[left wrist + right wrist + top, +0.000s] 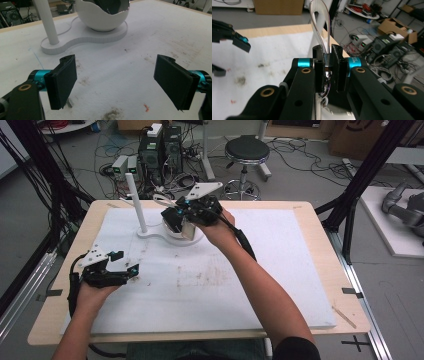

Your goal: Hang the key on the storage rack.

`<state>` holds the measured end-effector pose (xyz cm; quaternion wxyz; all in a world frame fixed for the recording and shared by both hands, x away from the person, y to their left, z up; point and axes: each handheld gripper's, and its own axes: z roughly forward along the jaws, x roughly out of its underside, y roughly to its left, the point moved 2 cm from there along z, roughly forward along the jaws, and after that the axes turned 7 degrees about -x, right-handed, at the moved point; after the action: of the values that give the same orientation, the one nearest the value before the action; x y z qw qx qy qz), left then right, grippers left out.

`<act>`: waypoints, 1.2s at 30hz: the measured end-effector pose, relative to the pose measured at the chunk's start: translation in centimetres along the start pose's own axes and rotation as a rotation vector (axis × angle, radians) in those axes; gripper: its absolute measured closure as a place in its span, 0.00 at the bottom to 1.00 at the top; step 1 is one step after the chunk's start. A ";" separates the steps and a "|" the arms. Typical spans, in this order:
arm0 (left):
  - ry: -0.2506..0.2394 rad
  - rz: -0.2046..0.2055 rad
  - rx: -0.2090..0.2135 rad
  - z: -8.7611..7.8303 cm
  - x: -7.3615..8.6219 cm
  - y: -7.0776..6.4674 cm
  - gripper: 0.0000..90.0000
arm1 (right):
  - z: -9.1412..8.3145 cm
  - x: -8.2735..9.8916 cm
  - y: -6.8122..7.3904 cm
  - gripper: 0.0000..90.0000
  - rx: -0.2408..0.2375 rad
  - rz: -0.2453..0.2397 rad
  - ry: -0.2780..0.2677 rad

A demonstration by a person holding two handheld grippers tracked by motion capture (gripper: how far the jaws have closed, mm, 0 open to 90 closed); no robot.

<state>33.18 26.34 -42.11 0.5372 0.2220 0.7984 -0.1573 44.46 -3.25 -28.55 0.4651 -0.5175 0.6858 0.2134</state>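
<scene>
Nearest the high camera, the person's left forearm comes up from the bottom edge, and the left gripper (131,271) rests low over the white mat (280,285) at its left side, jaws spread wide with nothing between them, as its own view confirms. Farther in, the right forearm crosses the mat on a slant toward the white stand (150,234), and the right gripper (327,67) is closed tight on a thin clear loop with a metal ring at its foot, apparently a keyring strap (320,30); the strap's long axis runs straight out from the jaws, away from the hand. In the high view that gripper sits over the egg-shaped white bowl (102,17) on the stand's base, with the upright white post (136,202) just to its left. I judge the coming move turns on that post: it lies beside the right gripper and well apart from the left, so the right hand is the nearer for hooking the loop over its top.
</scene>
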 end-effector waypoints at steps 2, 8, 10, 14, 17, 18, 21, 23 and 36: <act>-0.003 -0.007 -0.004 -0.1 0.1 0.1 0.21 | 1.0 -0.7 0.1 0.92 -0.003 -0.006 0.004; -0.016 -0.026 -0.016 -0.6 0.1 0.5 0.21 | 3.5 -2.4 0.2 0.92 -0.018 -0.029 0.013; -0.011 -0.024 -0.013 -0.6 0.2 0.5 0.21 | 4.2 -3.0 0.3 0.92 -0.020 -0.039 0.010; -0.013 -0.024 -0.013 -0.7 0.2 0.5 0.21 | 5.5 -4.2 0.4 0.92 -0.024 -0.055 0.021; -0.014 -0.021 -0.015 -0.7 0.2 0.5 0.21 | 6.0 -4.9 0.5 0.92 -0.023 -0.062 0.020; -0.012 -0.022 -0.016 -0.8 0.2 0.5 0.21 | 6.1 -5.1 0.5 0.92 -0.022 -0.069 0.018; -0.012 -0.025 -0.014 -0.8 0.3 0.6 0.21 | 6.9 -5.6 0.8 0.92 -0.021 -0.077 0.029; -0.011 -0.023 -0.016 -0.8 0.3 0.6 0.21 | 7.4 -5.7 0.8 0.92 -0.023 -0.086 0.035; -0.012 -0.027 -0.018 -0.9 0.4 0.7 0.21 | 9.7 -5.2 0.4 0.92 -0.007 -0.076 0.080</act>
<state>32.73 27.42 -42.19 0.5418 0.2055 0.7995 -0.1584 48.28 7.07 -28.79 0.4435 -0.5529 0.6828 0.1771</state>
